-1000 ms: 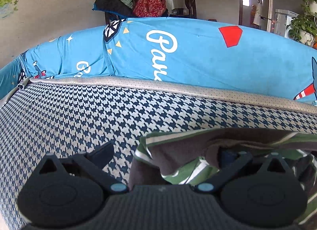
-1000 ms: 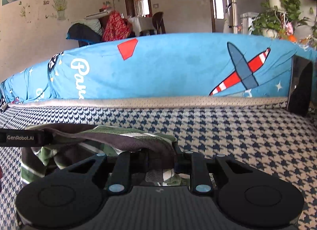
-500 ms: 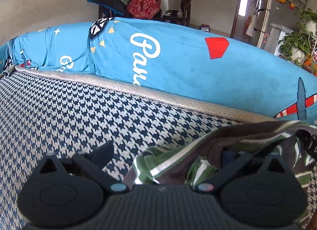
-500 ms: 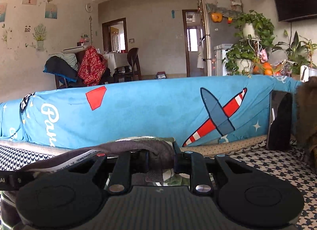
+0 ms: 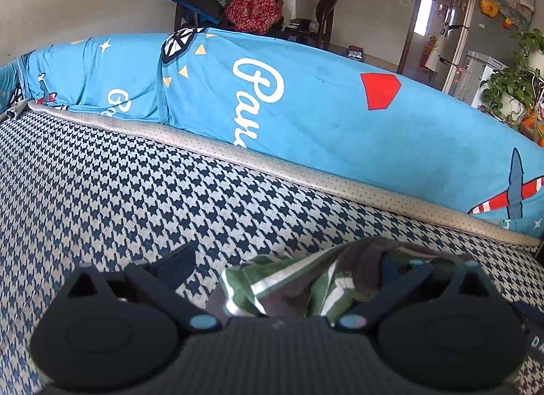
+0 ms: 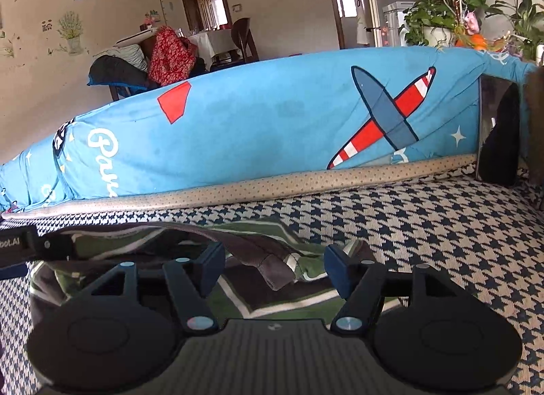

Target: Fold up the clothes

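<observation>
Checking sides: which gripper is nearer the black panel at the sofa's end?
Right. Right gripper, jaws just opened around the striped garment, is left of the black panel; left gripper sits farther left.

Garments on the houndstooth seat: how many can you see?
1: a green striped garment bunched on the seat cushion, between the open right gripper pads. More may be hidden below the frames.
</observation>
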